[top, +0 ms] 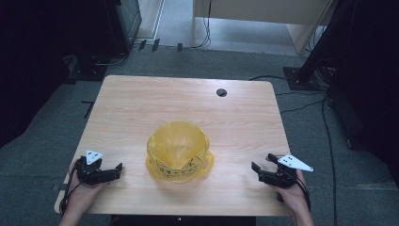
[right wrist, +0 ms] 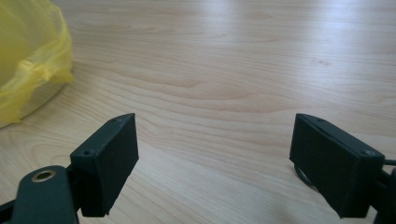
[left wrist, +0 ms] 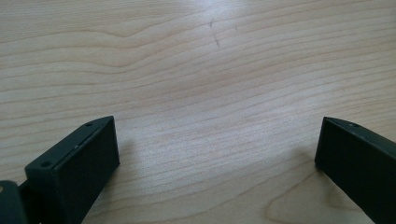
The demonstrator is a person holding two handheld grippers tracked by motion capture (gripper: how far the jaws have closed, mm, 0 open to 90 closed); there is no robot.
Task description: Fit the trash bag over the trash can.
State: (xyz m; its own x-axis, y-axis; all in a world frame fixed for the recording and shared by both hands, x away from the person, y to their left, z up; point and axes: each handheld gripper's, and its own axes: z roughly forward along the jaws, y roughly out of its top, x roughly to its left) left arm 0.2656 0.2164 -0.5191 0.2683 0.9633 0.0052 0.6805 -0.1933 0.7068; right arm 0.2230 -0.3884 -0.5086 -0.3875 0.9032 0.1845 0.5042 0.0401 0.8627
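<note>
On the wooden table (top: pixel 141 108), near the middle and toward the person's edge, stands a small bin lined with a yellow bag (top: pixel 178 150). The bag's rim is folded down over the bin's lip and its loose skirt spreads on the wood around the base. Some dark print shows on the plastic, too small to read.

Left gripper (top: pixel 113 172): resting low at the near left corner, well apart from the bag. Jaws spread wide, nothing between them; the left gripper view shows bare wood grain in the gap.

Right gripper (top: pixel 259 171): resting low at the near right, also well apart from the bag, pointing roughly toward it. Jaws wide, nothing held. In the right gripper view the bag (right wrist: pixel 28 56) sits at the far left edge, off the line between the jaws.

Judgement: work on the bag has not started; this looks like a rest pose, neither tool touching plastic. Which side leads I cannot tell.

Next move likely calls for bringing both grippers inward to opposite sides of the rim and pinching the thin film there. The plastic is slack and slippery, so a shallow bite could slip, and a one-sided pull might tip or drag the light bin.
</note>
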